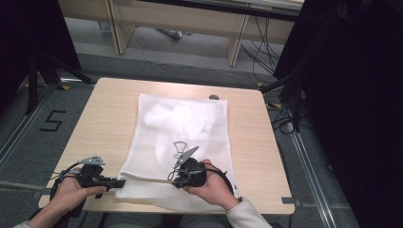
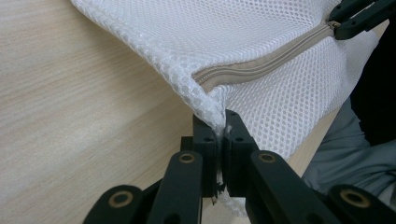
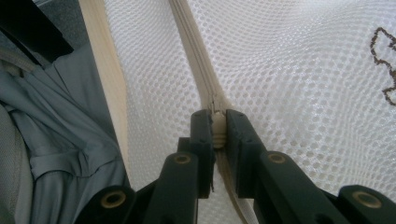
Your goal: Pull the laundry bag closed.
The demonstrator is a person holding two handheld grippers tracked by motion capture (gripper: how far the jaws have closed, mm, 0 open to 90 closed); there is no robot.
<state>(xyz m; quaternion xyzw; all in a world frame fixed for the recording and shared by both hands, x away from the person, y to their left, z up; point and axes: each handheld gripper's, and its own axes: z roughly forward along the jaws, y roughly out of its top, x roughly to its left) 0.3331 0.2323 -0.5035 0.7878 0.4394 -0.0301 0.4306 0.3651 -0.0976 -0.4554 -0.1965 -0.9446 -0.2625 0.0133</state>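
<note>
Lying flat on the desk (image 1: 109, 114), the white mesh laundry bag (image 1: 183, 128) is held at its near edge. Left tool (image 2: 221, 128) is clamped on the bag corner; right tool (image 3: 218, 128) is clamped on the zipper pull (image 3: 218, 126).

I take the mesh bag (image 1: 180, 142) as my landmark: it lies flat on the table (image 1: 104, 118), running from the far edge to the near edge, a little right of the table's middle. My left gripper (image 1: 119, 182) sits at the bag's near left corner, its 2 jaws closed on that corner. My right gripper (image 1: 175, 179) rests on top of the bag's near part, right of the left one, clamped on the zipper pull (image 3: 218, 128). The zipper (image 2: 266, 60) runs between the 2 grippers along the bag's near side.
</note>
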